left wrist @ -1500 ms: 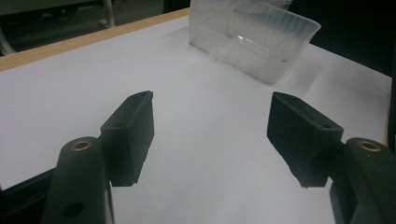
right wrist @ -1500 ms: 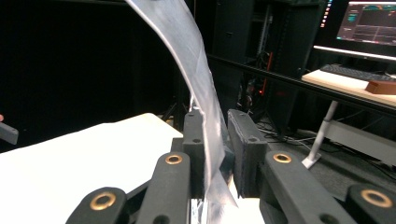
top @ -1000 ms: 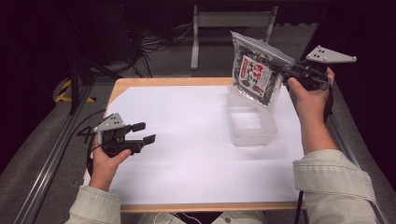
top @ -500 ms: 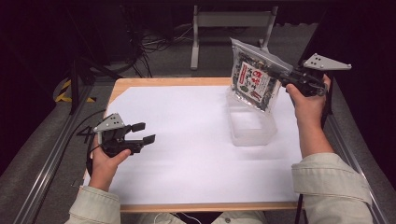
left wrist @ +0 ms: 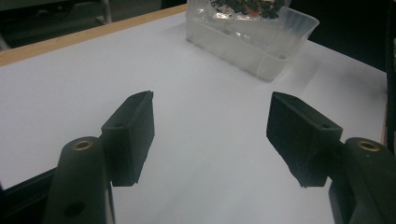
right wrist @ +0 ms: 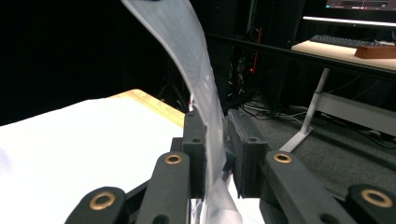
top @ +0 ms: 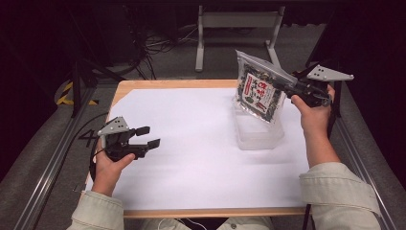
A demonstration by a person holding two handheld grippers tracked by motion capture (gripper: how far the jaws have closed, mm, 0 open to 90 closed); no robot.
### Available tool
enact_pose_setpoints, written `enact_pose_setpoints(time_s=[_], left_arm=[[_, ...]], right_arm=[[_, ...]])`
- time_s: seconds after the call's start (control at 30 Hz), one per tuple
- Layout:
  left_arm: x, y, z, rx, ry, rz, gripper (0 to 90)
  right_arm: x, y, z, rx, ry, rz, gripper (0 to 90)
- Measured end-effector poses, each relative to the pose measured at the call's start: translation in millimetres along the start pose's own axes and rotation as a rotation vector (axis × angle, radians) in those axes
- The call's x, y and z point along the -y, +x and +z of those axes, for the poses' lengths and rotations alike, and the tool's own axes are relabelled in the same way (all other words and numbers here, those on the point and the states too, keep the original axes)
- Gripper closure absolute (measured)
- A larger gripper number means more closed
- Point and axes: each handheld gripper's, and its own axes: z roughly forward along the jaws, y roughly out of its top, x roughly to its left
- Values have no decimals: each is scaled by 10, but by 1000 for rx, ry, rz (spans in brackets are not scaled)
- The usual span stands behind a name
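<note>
Bag (top: 258, 88) lowered, hangs upright; right gripper (top: 287, 87) clamps it; left gripper (top: 147, 137) agape, empty

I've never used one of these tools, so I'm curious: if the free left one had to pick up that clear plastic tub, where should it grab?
Probably the tub's near long wall, the open left tool coming down from above with one jaw inside and one outside. The walls are thin, upright and open-topped, so they suit a pinch. The packet held by the right tool hangs over the far part, so the nearer rim looks freer.
</note>
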Motion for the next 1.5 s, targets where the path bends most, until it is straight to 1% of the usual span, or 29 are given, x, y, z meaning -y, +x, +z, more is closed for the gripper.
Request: enact_pose_setpoints(time_s=[0.07, 0.17, 0.2, 0.27, 0.3, 0.47, 0.63, 0.83, 0.93, 0.97, 1.1, 1.27, 1.5], left_arm=[[0, 2, 0, 0, -1, 1, 334], [2, 6, -3, -4, -5, 2, 334], [3, 9, -6, -4, -3, 4, 334], [8, 6, -5, -2, -5, -6, 334], [9, 11, -3, -4, -5, -1, 334], [12, 10, 5, -2, 2, -3, 334], [12, 8, 12, -3, 4, -5, 334], [13, 12, 16, -6, 5, 0, 333], [13, 12, 12, -4, 7, -1, 333], [16, 8, 9, -3, 5, -10, 333], [16, 14, 11, -6, 5, -6, 333], [12, 8, 22, -4, 5, 0, 333], [13, 9, 25, -5, 8, 0, 333]], right_arm=[[26, 3, 13, 0, 6, -2, 770], [54, -2, 6, 5, 3, 10, 771], [60, -9, -1, 6, 1, 7, 771], [66, -13, -15, 14, 3, 4, 771], [71, -14, -24, 21, 11, 3, 771], [98, -22, -35, 21, 15, 12, 771], [128, -29, -42, 30, 27, 8, 771], [147, -41, -63, 36, 50, 18, 772], [144, -34, -70, 38, 58, 16, 773], [142, -20, -74, 40, 69, 11, 773], [142, -17, -77, 40, 82, 8, 773], [155, -27, -76, 40, 93, 20, 774], [148, -14, -81, 49, 120, 12, 774]])
